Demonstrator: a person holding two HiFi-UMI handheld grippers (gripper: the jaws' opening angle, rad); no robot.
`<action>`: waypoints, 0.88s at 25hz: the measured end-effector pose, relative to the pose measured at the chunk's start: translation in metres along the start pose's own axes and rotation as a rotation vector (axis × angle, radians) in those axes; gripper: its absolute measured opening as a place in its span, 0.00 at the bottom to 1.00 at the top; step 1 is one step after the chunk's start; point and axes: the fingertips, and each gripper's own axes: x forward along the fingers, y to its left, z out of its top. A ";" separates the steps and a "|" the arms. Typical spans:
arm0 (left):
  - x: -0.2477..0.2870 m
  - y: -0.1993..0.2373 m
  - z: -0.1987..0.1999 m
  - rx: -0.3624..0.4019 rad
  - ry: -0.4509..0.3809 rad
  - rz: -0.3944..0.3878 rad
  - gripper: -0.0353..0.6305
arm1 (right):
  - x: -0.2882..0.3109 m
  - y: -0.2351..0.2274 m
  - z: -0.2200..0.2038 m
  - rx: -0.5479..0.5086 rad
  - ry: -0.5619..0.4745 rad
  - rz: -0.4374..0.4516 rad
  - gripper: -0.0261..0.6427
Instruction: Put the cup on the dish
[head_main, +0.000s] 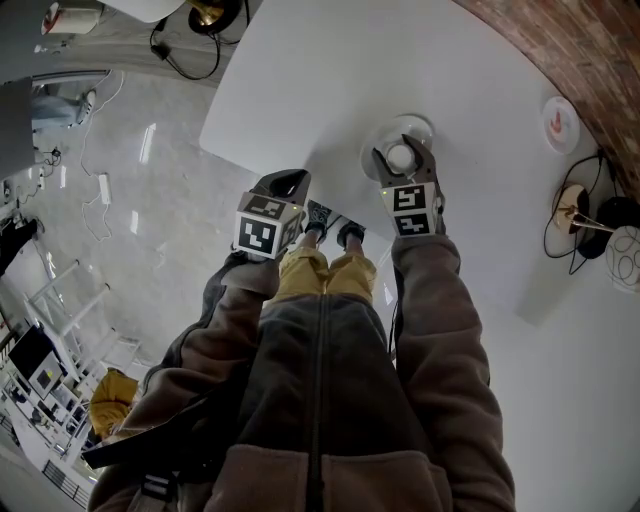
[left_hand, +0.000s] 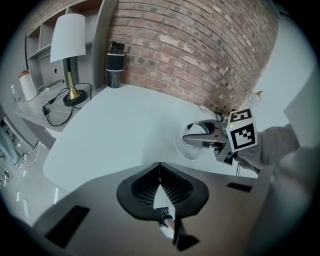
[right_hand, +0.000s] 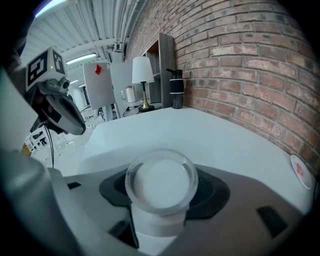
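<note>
A clear cup (head_main: 400, 157) with a white inside sits between the fingers of my right gripper (head_main: 402, 150), which is shut on it. The cup is over a round clear dish (head_main: 418, 124) on the white table (head_main: 330, 70); whether it touches the dish I cannot tell. In the right gripper view the cup (right_hand: 161, 182) fills the gap between the jaws. In the left gripper view the dish (left_hand: 186, 149) lies under the right gripper (left_hand: 196, 135). My left gripper (head_main: 288, 182) hangs shut and empty at the table's near edge, left of the dish.
A small plate with a red mark (head_main: 560, 125) lies at the table's far right by the brick wall (head_main: 570, 50). A lamp (left_hand: 70, 55) with a trailing cable and a black bottle (left_hand: 115, 65) stand at the far side. The table edge (head_main: 250, 165) runs beside my left gripper.
</note>
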 end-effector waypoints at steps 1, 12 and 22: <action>0.000 0.000 0.000 0.000 -0.001 0.003 0.06 | 0.000 0.000 0.000 -0.004 -0.004 0.002 0.42; -0.012 -0.001 0.008 0.002 -0.032 0.002 0.06 | -0.007 0.005 0.016 0.004 -0.027 0.087 0.54; -0.048 -0.024 0.067 0.049 -0.176 -0.028 0.06 | -0.089 -0.020 0.083 0.028 -0.186 -0.027 0.54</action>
